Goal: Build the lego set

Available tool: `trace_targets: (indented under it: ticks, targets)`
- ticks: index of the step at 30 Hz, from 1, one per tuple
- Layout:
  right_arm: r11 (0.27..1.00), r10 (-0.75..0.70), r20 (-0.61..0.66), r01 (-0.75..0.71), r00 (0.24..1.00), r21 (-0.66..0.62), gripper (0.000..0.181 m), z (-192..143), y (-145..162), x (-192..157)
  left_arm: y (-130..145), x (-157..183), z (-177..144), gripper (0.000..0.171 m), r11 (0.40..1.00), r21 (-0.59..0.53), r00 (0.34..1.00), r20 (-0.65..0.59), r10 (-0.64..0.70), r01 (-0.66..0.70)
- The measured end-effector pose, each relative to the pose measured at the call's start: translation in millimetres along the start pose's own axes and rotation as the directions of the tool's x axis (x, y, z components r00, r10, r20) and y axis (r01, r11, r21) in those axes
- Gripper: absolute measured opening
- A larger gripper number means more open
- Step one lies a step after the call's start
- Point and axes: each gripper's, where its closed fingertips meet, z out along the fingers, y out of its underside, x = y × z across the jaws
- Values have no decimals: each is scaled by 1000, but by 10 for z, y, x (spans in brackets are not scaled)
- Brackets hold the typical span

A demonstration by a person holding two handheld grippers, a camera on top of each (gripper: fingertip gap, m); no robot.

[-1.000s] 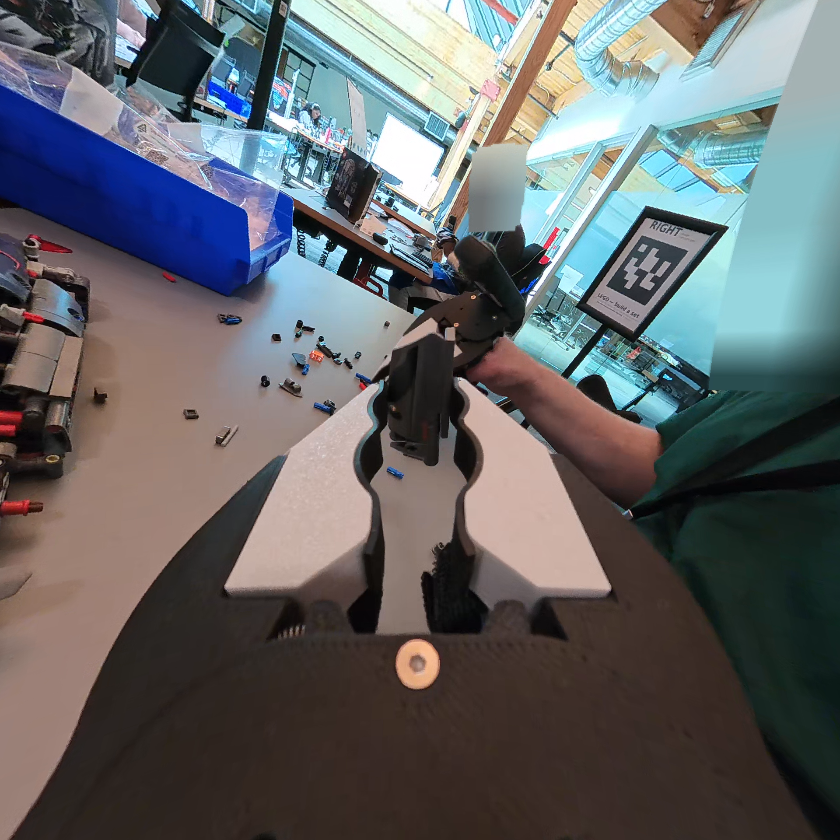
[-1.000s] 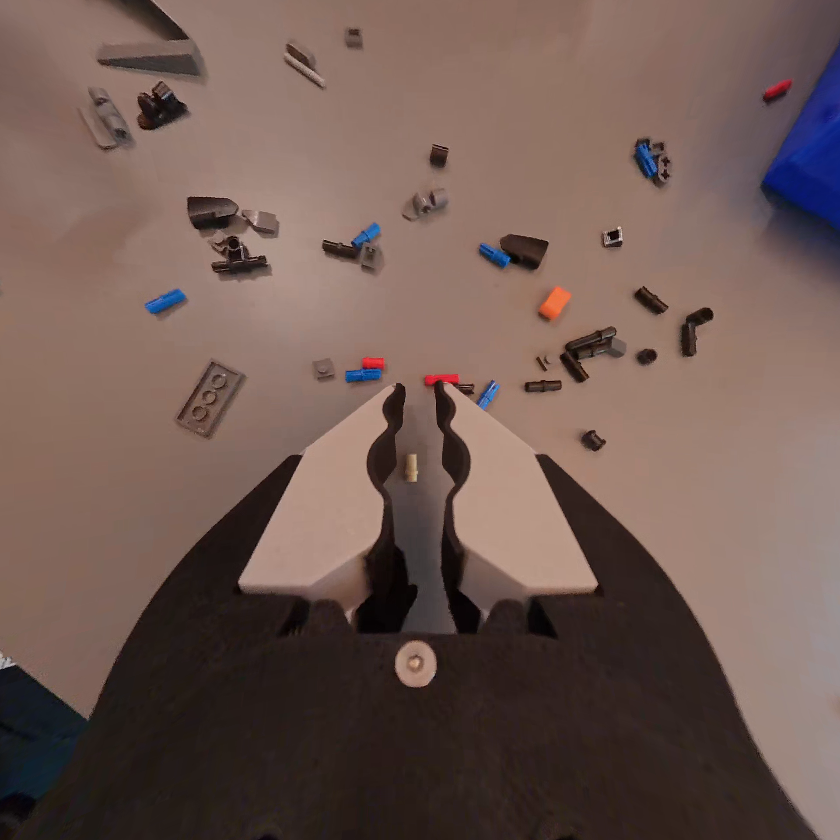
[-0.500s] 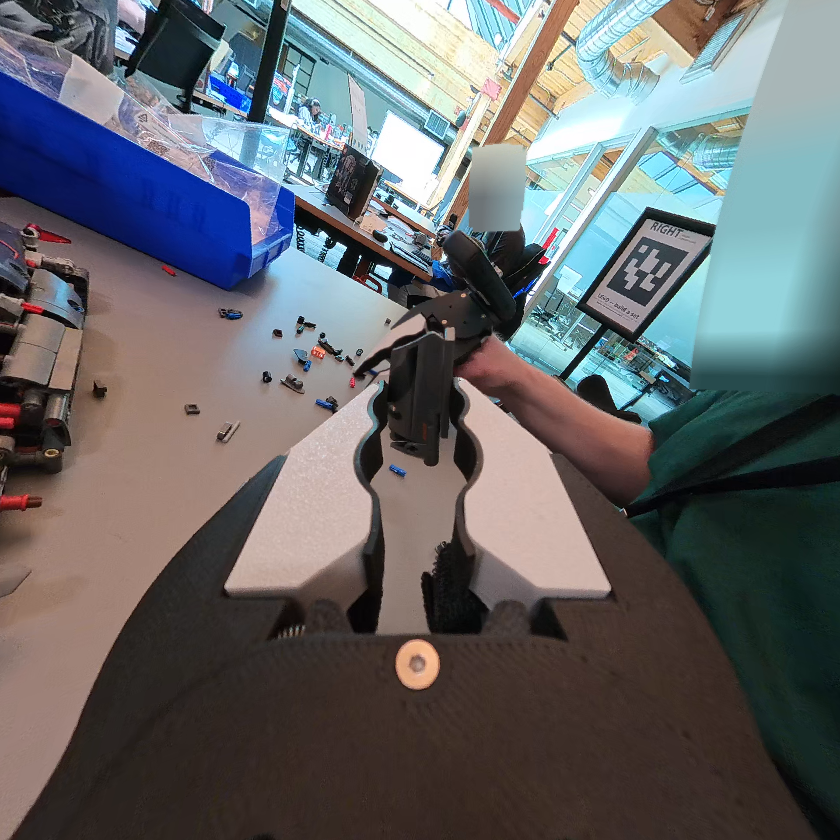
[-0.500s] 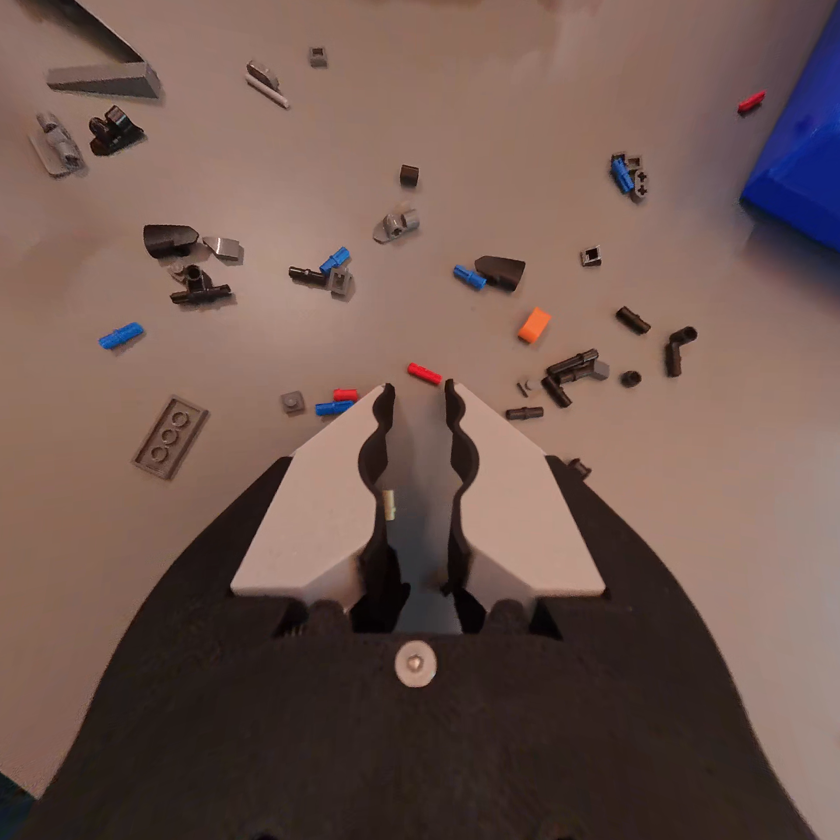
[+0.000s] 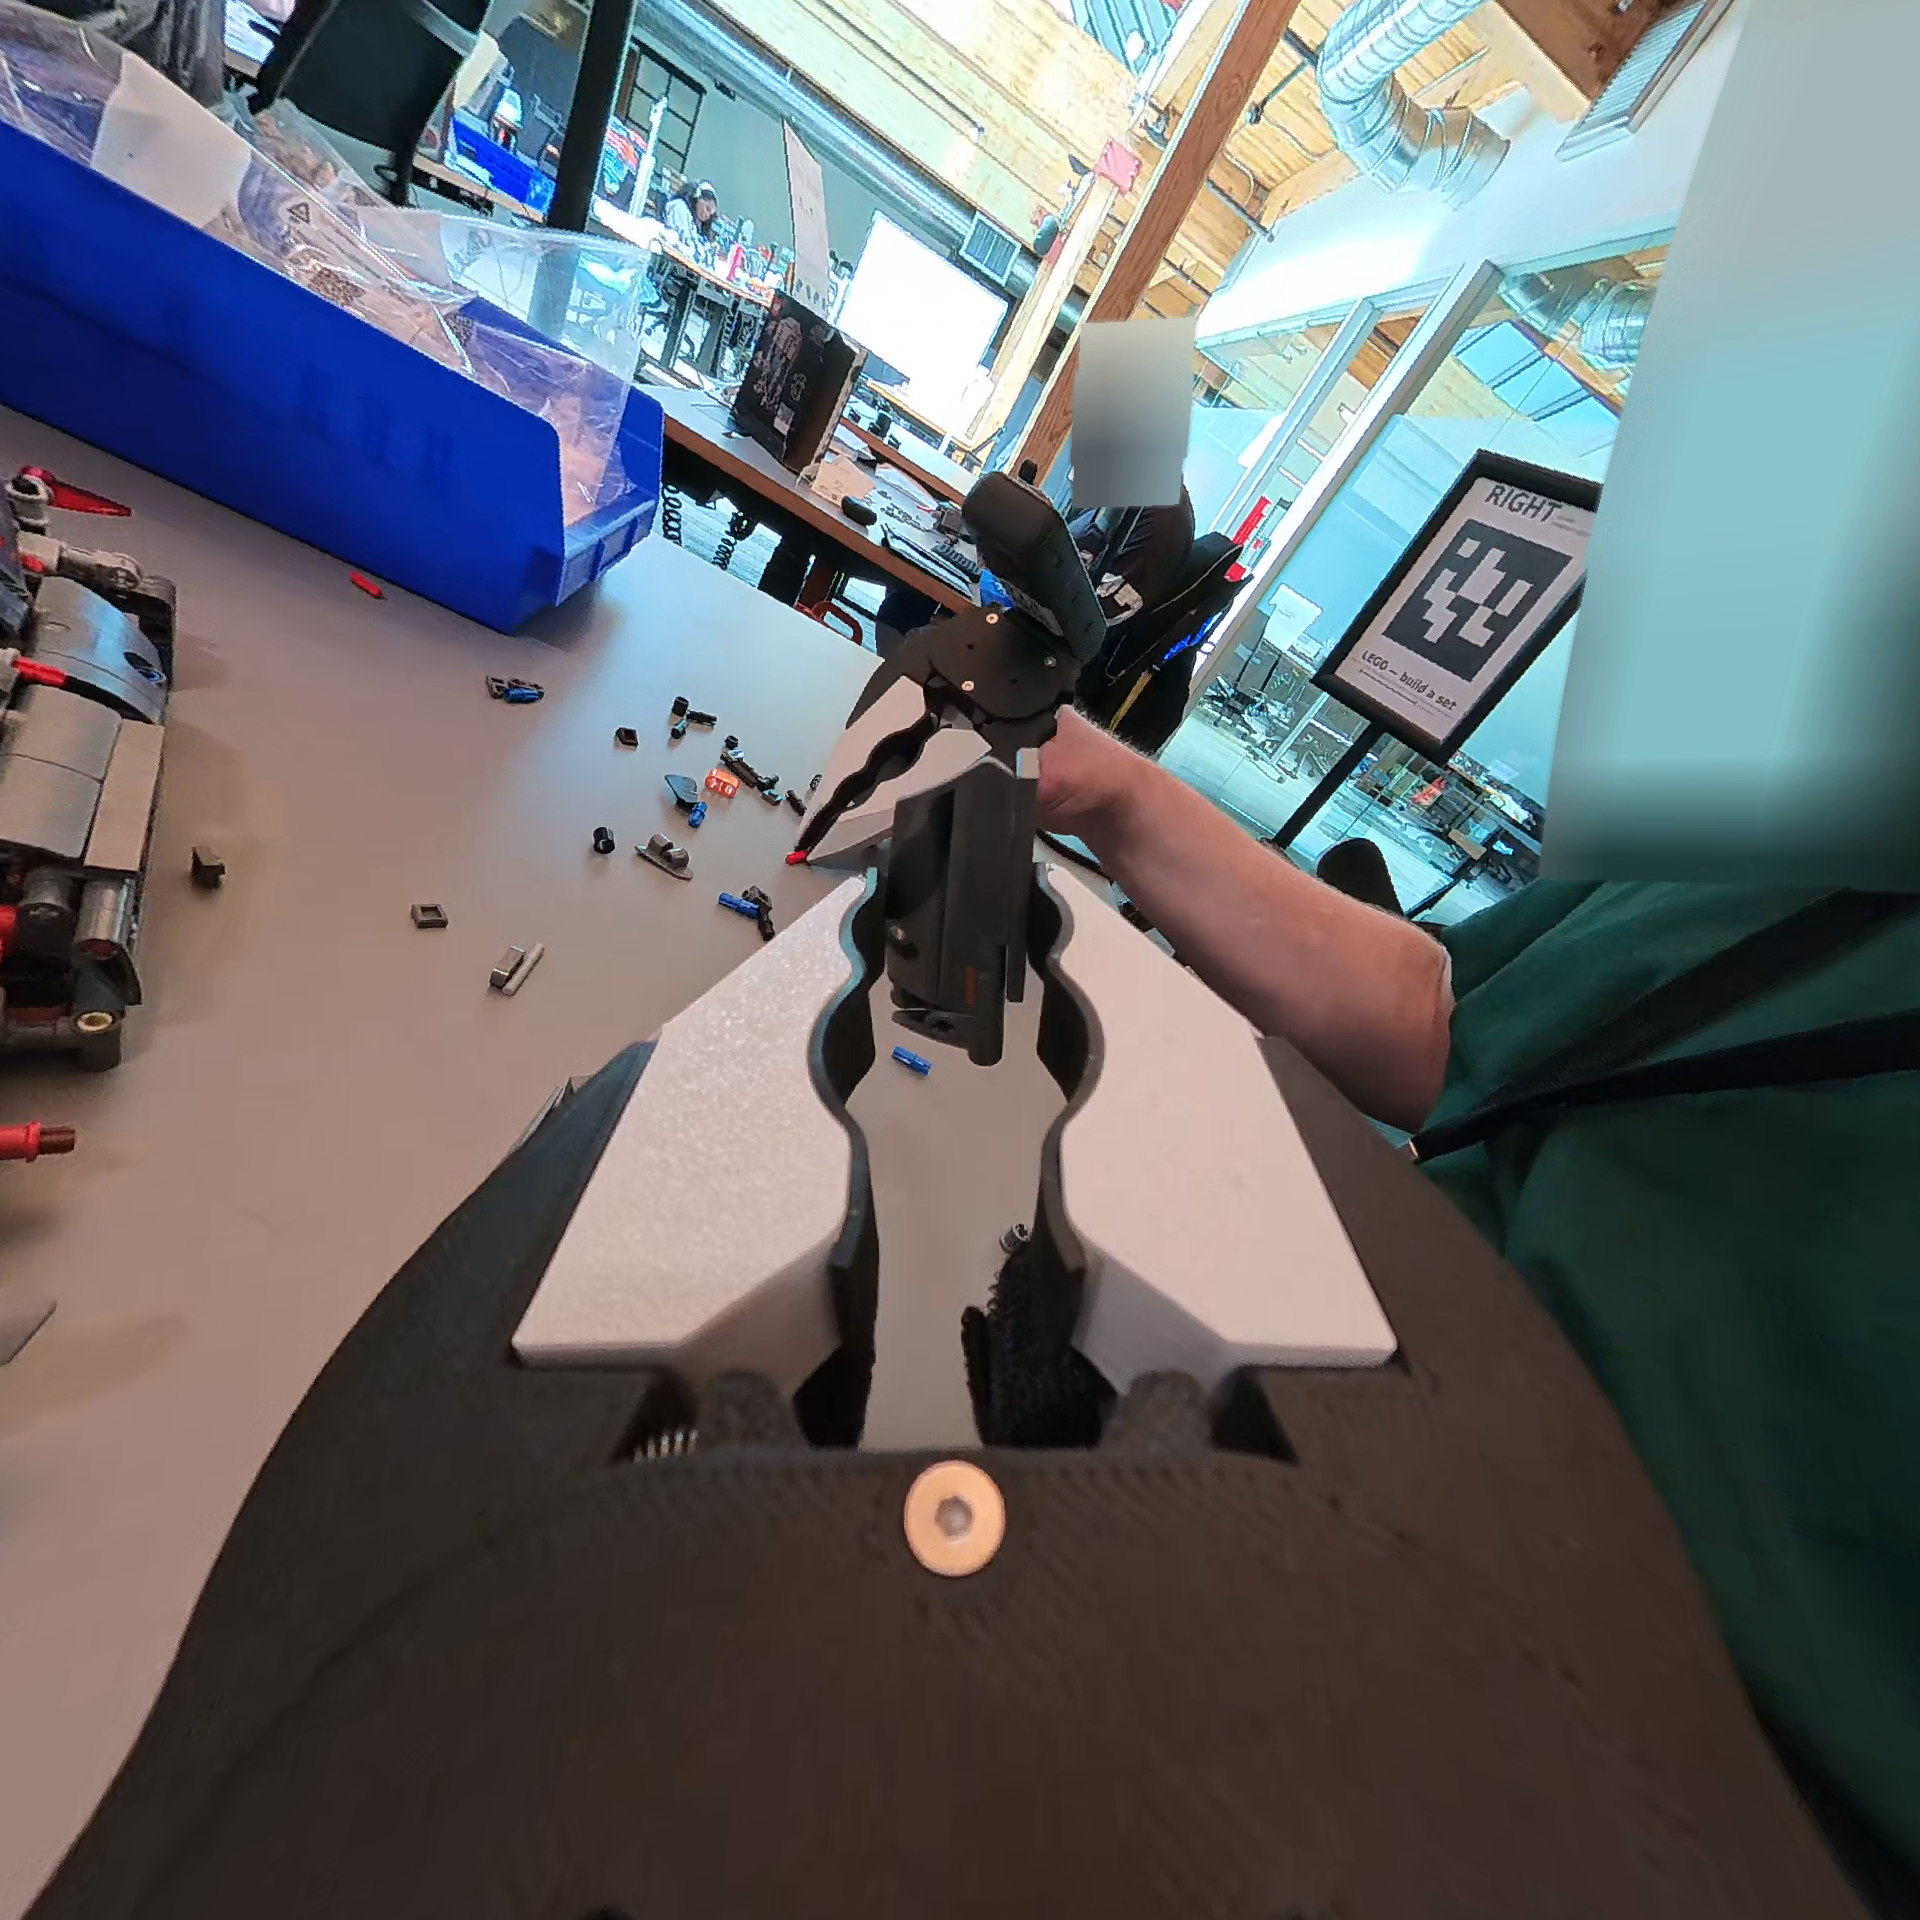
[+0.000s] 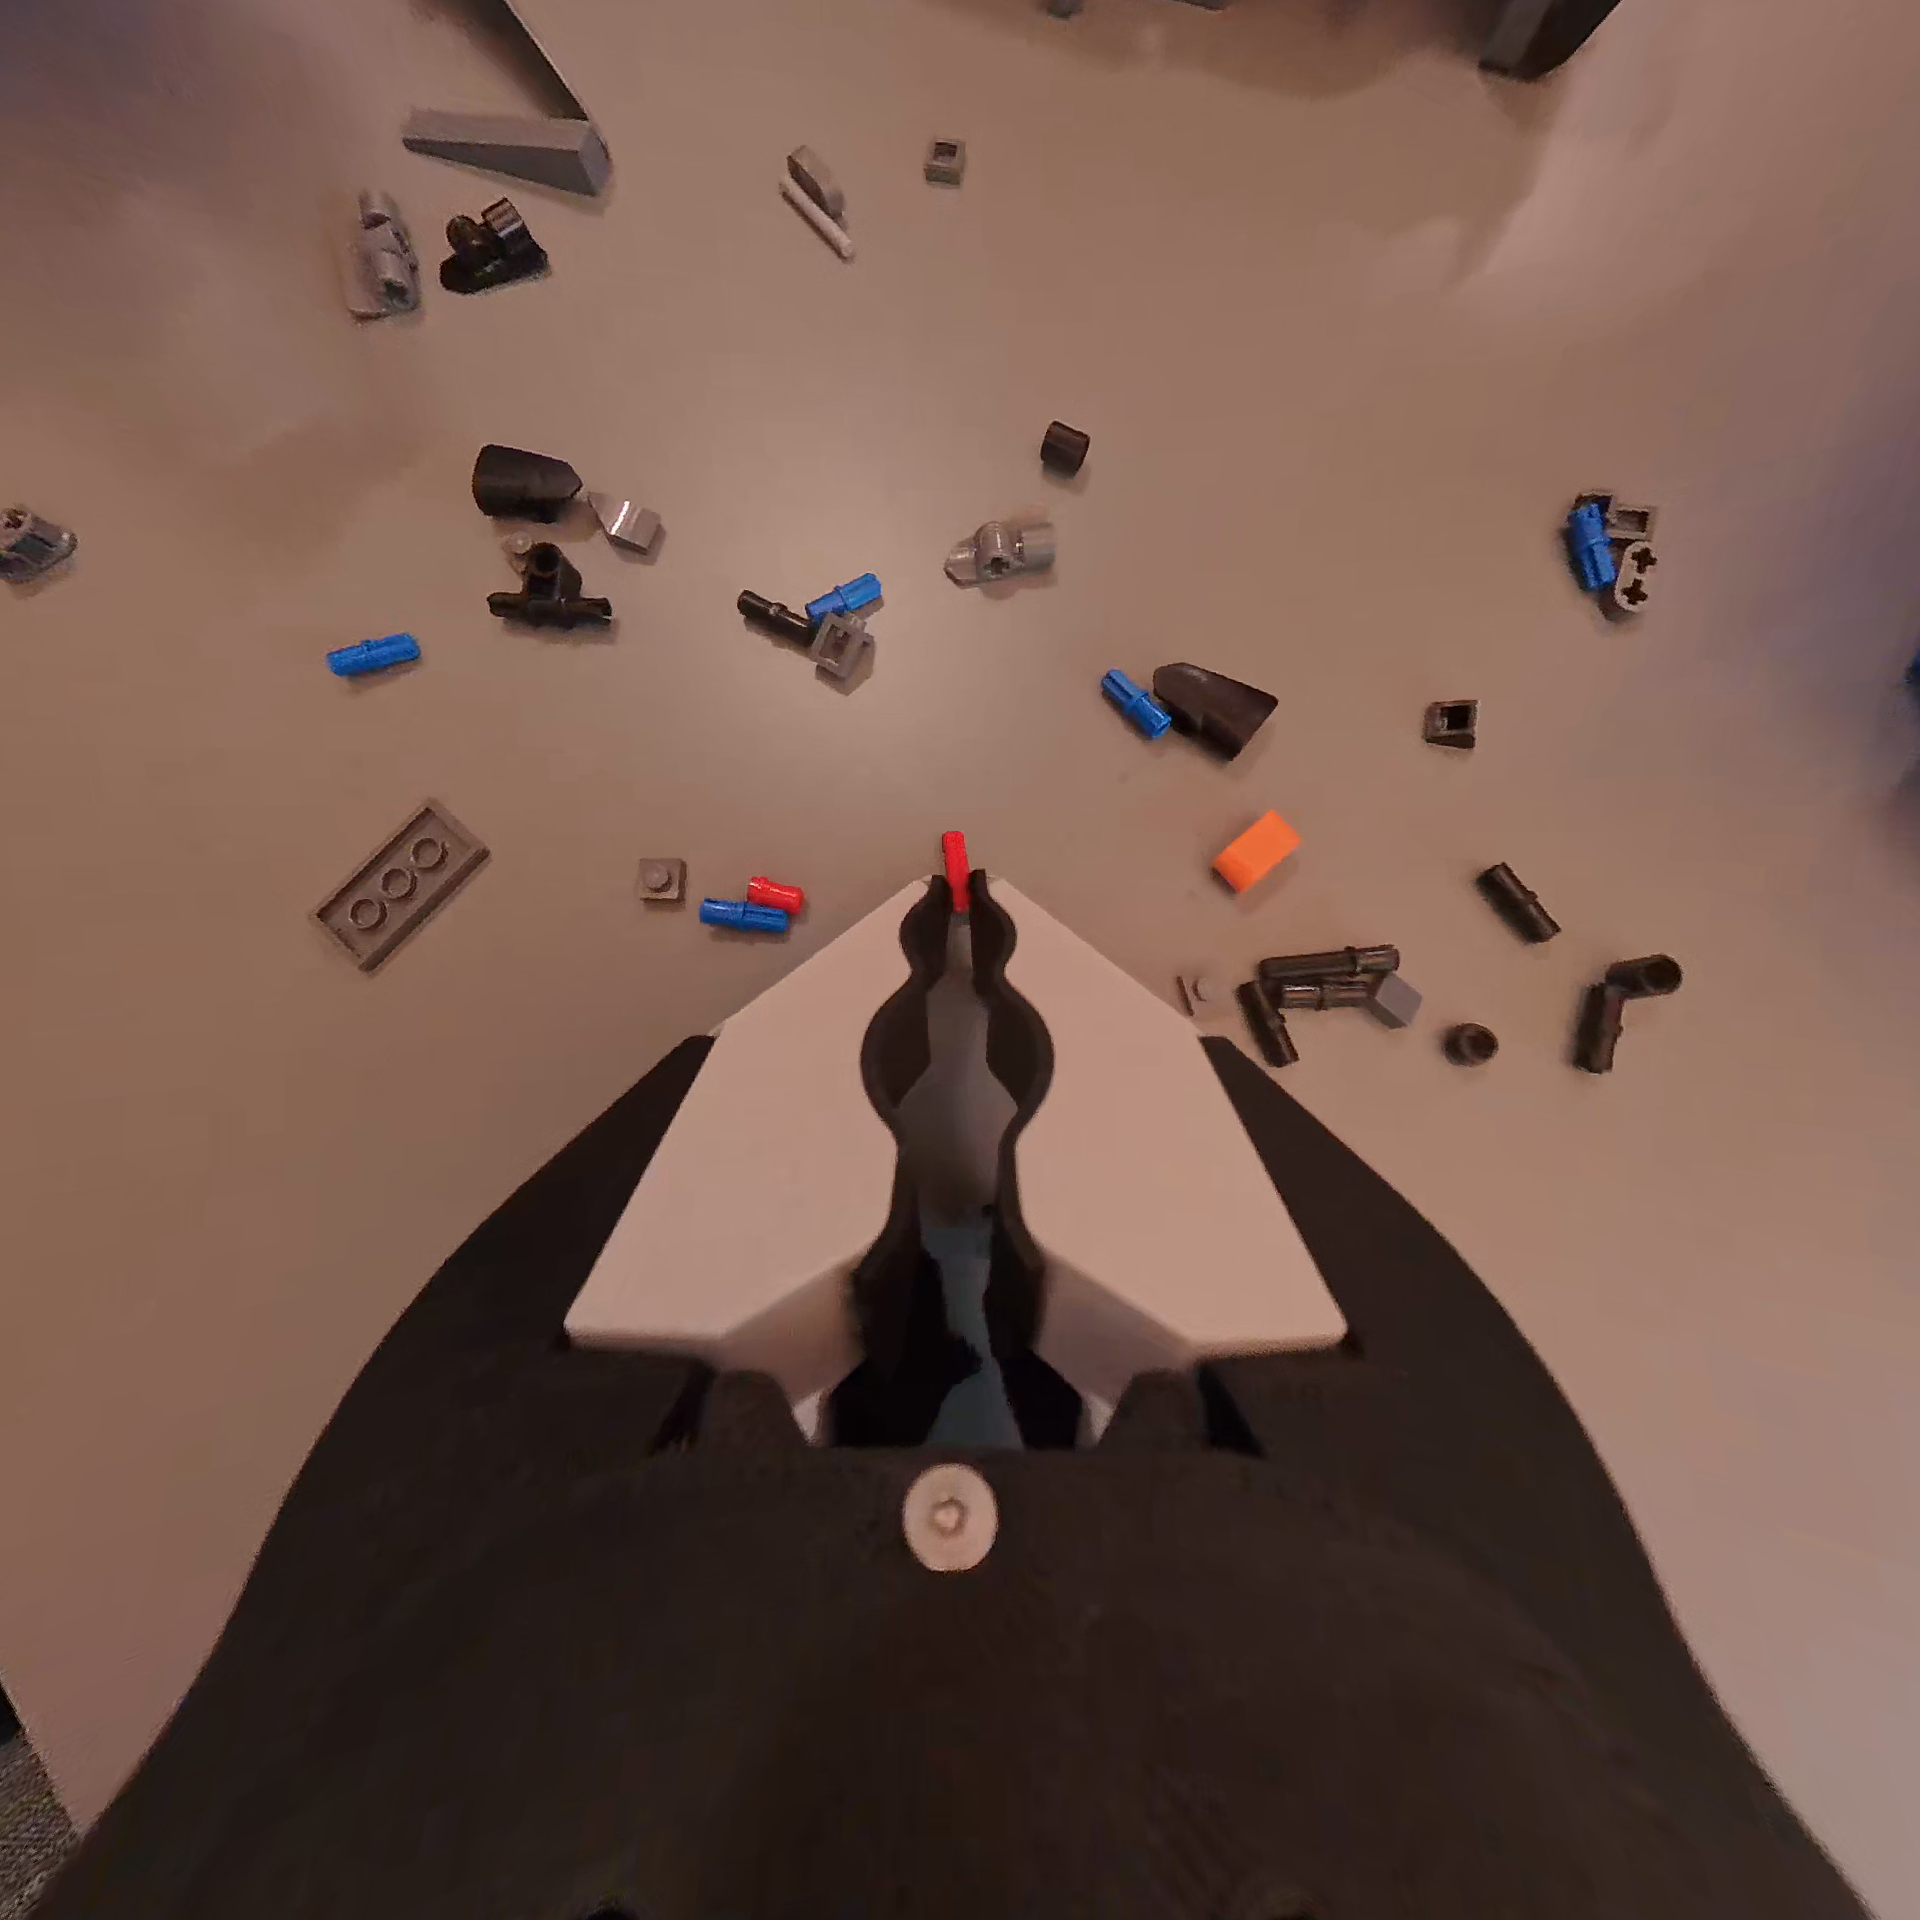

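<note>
My left gripper (image 5: 951, 883) is shut on a dark grey lego assembly (image 5: 951, 914) and holds it upright above the table. My right gripper (image 6: 956, 891) is shut on a small red pin (image 6: 953, 860) that sticks out past its tips, close over the table. In the left wrist view the right gripper (image 5: 821, 844) shows with its tips down at the table and the red pin (image 5: 797, 857) at them, held by a person's hand (image 5: 1081, 774). Loose pieces lie around: blue pins (image 6: 743, 914), an orange brick (image 6: 1255, 850), a grey plate (image 6: 400, 883).
A partly built dark grey and red lego model (image 5: 73, 810) sits at the table's left. A blue bin (image 5: 312, 416) with clear bags stands at the back left. A framed sign (image 5: 1455, 603) stands beyond the table. The person's green-sleeved arm (image 5: 1662, 1143) is at the right. There is about 25 centimetres between the tips of the two grippers. The grey plate (image 6: 400, 883) lies around 10 centimetres away from my right fingertips.
My right gripper has closed on the red pin, which lay on the table just ahead of its open tips. My left gripper holds the assembly as before.
</note>
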Motion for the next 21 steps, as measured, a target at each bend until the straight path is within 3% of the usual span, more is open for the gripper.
trace_targets:
  ticks: [3, 9, 13, 21]
  targets:
    - [999, -21, -20, 21, 1000, 43, 1, -48, -107, -65, 21, 9, 24, 25, 1000, -14, 1000, -3, 19, -19]
    - [953, -191, 1, 185, 982, 240, 1, -138, -992, -796, 72, 20, 84, 24, 992, -60, 993, 25, 116, -114]
    - [912, -276, 16, 256, 961, 320, 1, -108, -1381, -1148, 96, 53, 107, 24, 973, -95, 975, 50, 217, -212]
    - [872, -347, 42, 306, 937, 382, 1, -23, -1674, -1430, 190, 59, 170, 24, 900, -202, 904, 110, 412, -386]
